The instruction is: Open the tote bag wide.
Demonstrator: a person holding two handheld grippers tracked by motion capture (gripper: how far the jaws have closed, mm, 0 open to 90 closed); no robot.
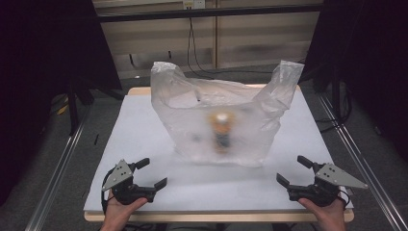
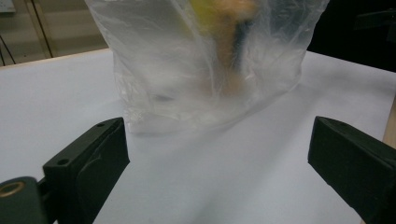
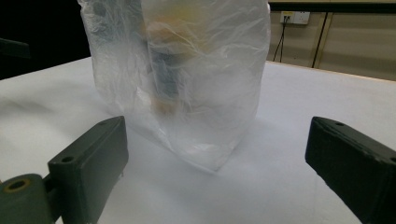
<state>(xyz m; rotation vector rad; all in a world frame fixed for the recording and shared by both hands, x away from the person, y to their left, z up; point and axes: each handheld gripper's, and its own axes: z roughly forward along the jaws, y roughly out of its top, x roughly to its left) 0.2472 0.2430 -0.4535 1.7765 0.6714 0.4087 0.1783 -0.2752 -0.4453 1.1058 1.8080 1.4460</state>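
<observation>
White sheeting covers the table point(image 1: 144, 144), which stands in a dim room with dark curtains to either side and a pale panelled wall with a trailing cable behind. Near its middle stands a translucent plastic carrier bag point(image 1: 219, 120), mouth upward, its two handles point(image 1: 166, 72) poking up at the left and right, most likely because the stiff film and the weight inside keep it propped. Inside, blurred by the plastic, is an upright bottle point(image 1: 221, 132) with a pale cap, an orange body and a dark band; it seems to rest on the bag's floor. The left gripper point(image 1: 154, 174) and the right gripper point(image 1: 292, 169) rest low at the near edge, well apart from the bag and on either side of it, both with jaws spread wide and nothing between them, a stance that reads as readiness to come in on the bag from both flanks. From the high view come the whole layout, the open mouth and both handles. Looking level from the left gripper view, the bag's point(image 2: 205, 70) crumpled lower left corner meets the sheet, with yellow on the bottle point(image 2: 231, 42). Seen from the right gripper view, the bag point(image 3: 187, 79) presents a folded near corner, and a wall socket point(image 3: 294, 17) shows behind.
</observation>
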